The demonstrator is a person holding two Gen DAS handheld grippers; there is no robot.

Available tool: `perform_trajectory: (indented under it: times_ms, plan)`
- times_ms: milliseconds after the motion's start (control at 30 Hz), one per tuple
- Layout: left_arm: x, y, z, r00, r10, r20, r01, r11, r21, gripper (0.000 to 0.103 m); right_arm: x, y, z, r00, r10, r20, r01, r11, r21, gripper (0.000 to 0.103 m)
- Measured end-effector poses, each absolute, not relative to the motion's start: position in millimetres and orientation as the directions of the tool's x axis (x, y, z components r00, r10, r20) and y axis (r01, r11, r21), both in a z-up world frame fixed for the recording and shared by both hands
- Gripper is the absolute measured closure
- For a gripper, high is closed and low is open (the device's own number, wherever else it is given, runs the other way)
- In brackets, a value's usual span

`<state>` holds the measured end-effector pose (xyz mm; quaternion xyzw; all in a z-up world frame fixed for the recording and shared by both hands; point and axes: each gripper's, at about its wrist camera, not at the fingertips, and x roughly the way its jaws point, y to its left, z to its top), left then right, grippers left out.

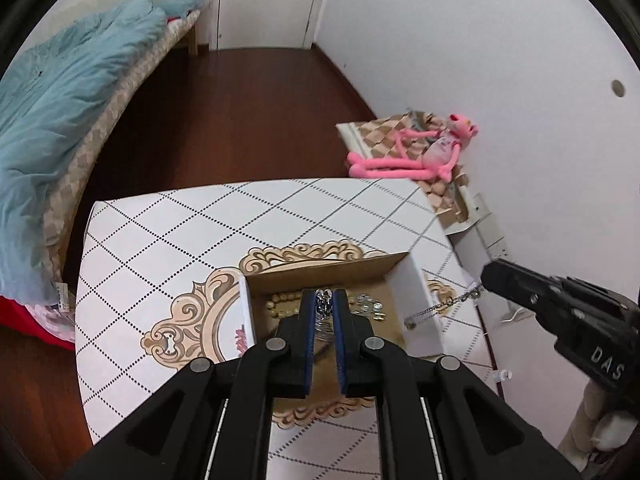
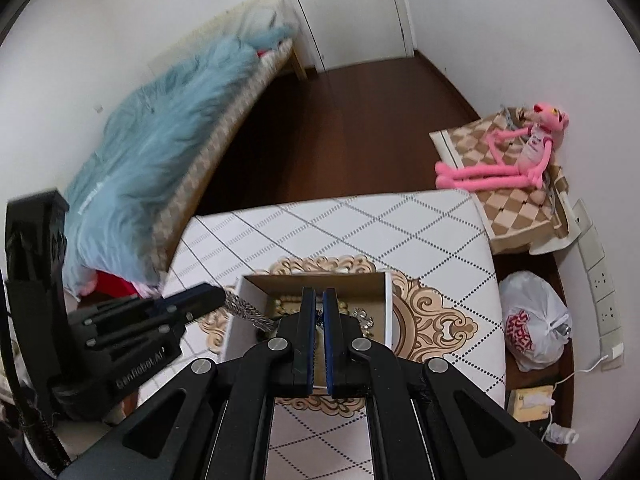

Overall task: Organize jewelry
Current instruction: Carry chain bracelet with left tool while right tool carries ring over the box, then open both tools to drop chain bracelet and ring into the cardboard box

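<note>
Box with beads on table; bed left, plush toy beyond.

The table has a white top crossed by a diamond grid of dotted dark lines, with a tan scrollwork ornament printed around its middle. An open cardboard box with white outer walls sits directly on that ornament, toward the near side of the table. At the far right corner, a brown-and-cream checkered cloth meets the table's edge, though whether it rests on the top is unclear.
</note>
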<state>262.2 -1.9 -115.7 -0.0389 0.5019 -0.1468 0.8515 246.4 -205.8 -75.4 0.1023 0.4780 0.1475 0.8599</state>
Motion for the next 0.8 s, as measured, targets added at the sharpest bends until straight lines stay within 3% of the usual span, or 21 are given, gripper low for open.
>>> perform_trajectory:
  times_ms: [267, 367, 400, 433, 500, 667, 767, 800]
  plan:
    - [293, 3, -131, 0.412, -0.257, -0.874, 0.160, 0.965, -0.208, 0.095, 271, -198, -99, 0.457, 0.307, -0.835, -0.159, 0.951, 0.263, 0.099]
    - [300, 5, -134, 0.397, -0.233, -0.888, 0.122, 0.972, -0.200, 0.089, 279, -196, -103, 0.436, 0.299, -0.849, -0.165, 0.954, 0.251, 0.099]
    - [300, 6, -133, 0.404, -0.222, -0.888, 0.118, 0.975, -0.190, 0.079, 282, -195, -105, 0.429, 0.292, -0.855, -0.164, 0.956, 0.244, 0.099]
    - [300, 5, -132, 0.409, -0.213, -0.887, 0.117, 0.977, -0.181, 0.058, 284, -194, -107, 0.418, 0.289, -0.861, -0.164, 0.957, 0.241, 0.099]
    - [298, 8, -131, 0.427, -0.197, -0.882, 0.102, 0.980, -0.169, 0.030, 288, -194, -114, 0.377, 0.296, -0.878, -0.159, 0.954, 0.254, 0.099]
    - [293, 16, -135, 0.429, -0.136, -0.893, 0.055, 0.991, -0.124, 0.027, 288, -194, -128, 0.311, 0.256, -0.915, -0.146, 0.965, 0.220, 0.098]
    - [287, 20, -136, 0.440, -0.109, -0.891, 0.045, 0.994, -0.099, 0.016, 286, -197, -133, 0.295, 0.239, -0.925, -0.141, 0.968, 0.206, 0.076]
    - [285, 21, -136, 0.448, -0.097, -0.889, 0.041, 0.995, -0.088, 0.014, 286, -198, -133, 0.292, 0.243, -0.925, -0.139, 0.968, 0.210, 0.063]
